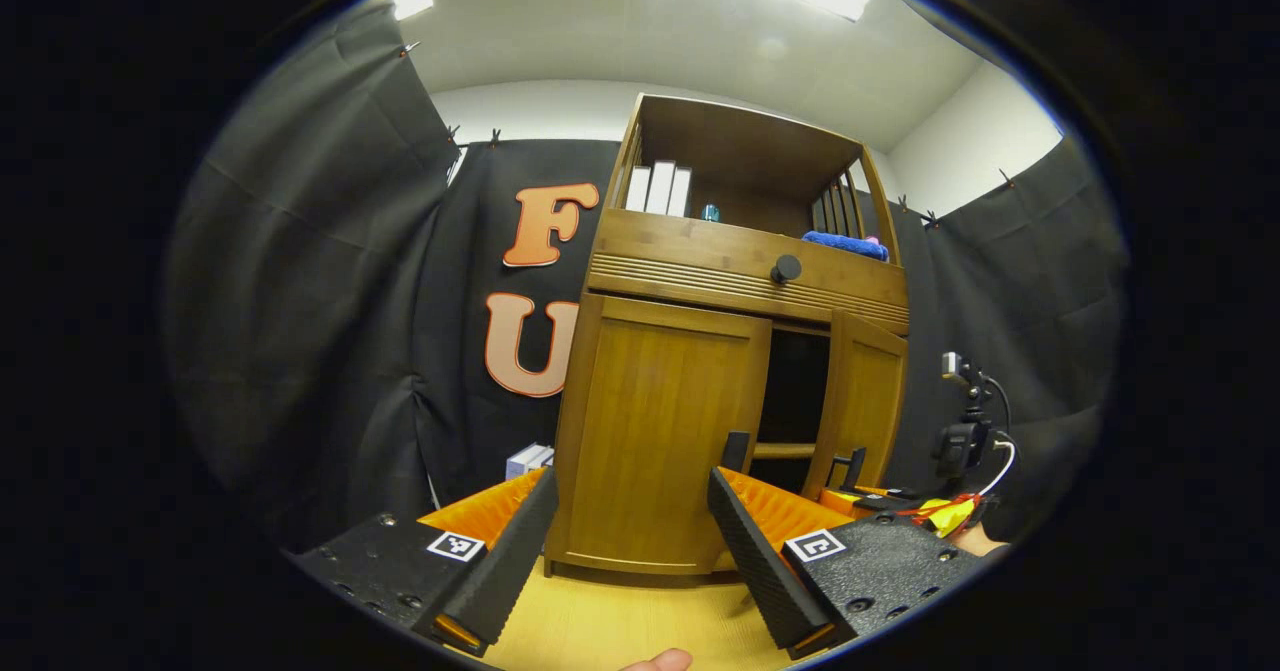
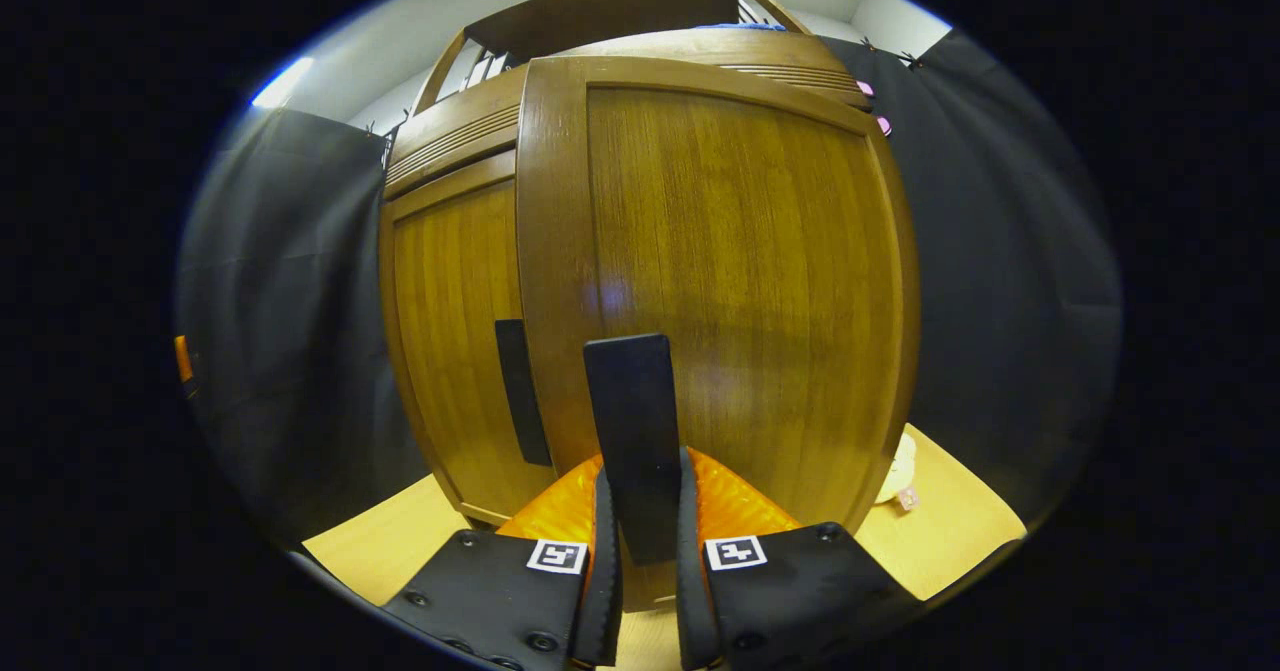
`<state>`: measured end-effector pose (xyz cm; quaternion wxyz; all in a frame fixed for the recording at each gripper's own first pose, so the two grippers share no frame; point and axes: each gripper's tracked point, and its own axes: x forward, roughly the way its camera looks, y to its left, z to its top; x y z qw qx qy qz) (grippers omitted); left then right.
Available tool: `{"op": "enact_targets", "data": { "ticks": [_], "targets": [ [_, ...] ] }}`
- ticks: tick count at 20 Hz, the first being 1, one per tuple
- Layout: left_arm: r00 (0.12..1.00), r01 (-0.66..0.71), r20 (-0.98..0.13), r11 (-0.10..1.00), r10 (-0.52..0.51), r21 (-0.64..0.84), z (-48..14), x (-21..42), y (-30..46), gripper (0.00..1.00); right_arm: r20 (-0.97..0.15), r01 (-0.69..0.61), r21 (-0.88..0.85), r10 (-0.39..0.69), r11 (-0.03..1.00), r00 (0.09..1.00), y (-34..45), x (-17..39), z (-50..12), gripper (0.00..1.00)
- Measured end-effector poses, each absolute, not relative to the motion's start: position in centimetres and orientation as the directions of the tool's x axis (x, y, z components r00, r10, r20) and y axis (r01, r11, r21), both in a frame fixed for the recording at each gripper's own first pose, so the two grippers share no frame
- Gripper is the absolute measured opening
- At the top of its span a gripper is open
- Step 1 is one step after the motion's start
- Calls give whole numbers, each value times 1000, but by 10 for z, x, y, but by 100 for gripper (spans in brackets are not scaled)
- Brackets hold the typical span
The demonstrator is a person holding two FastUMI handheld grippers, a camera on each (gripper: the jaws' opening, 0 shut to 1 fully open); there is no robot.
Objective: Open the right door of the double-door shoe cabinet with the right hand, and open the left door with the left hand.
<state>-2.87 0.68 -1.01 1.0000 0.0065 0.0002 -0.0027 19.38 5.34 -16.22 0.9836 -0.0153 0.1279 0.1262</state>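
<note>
The wooden shoe cabinet (image 1: 740,251) stands on a yellow floor. Its left door (image 1: 660,421) is closed, with a dark upright handle (image 1: 735,449) at its inner edge. My left gripper (image 1: 632,479) is open in front of that door, a little short of it, with nothing between its fingers. The right door (image 1: 865,401) is swung partly out and shows a dark gap beside it. In the right gripper view, the right door (image 2: 740,281) is close, and my right gripper (image 2: 645,471) is shut on its dark handle (image 2: 632,401). The left door (image 2: 450,331) and its handle (image 2: 520,391) lie behind.
Above the doors are a drawer with a round knob (image 1: 785,269) and an open shelf holding white boxes (image 1: 658,188) and a blue cloth (image 1: 845,243). A white box (image 1: 528,459) sits left of the cabinet and a camera stand (image 1: 965,431) right of it. A small pale object (image 2: 900,471) lies on the floor.
</note>
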Motion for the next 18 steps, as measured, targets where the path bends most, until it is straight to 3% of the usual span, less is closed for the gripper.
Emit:
{"op": "enact_targets", "data": {
  "ticks": [1, 4, 5, 9, 10, 15, 16, 18],
  "targets": [
    [1000, 13, -3, 1000, -13, 12, -12, -27, 4, 91, -260, -258, 7, 251, 966, 933, 50, 188, -161, 35],
    [1000, 21, -8, 1000, -21, 22, -17, -23, 0, 91, -255, -250, 5, 243, 968, 936, 38, 174, -158, 35],
    [1000, 20, -12, 999, -20, 27, -20, -21, -2, 91, -251, -241, -1, 232, 971, 940, 34, 170, -156, 30],
    [999, 39, -29, 999, -38, 22, -28, -18, -11, 91, -236, -193, -21, 183, 981, 954, 7, 151, -149, 30],
    [998, 46, -31, 999, -45, 19, -30, -17, -13, 92, -232, -183, -17, 174, 983, 957, 4, 148, -149, 25],
    [997, 70, -35, 997, -69, 14, -33, -15, -24, 91, -223, -136, -9, 131, 991, 966, -19, 133, -147, 24],
    [997, 73, -34, 997, -72, 13, -33, -15, -25, 91, -225, -130, -14, 123, 991, 967, -22, 132, -147, 34],
    [997, 74, -31, 997, -74, 9, -32, -16, -26, 91, -234, -114, -17, 107, 993, 966, -27, 130, -147, 34]
  ]
}}
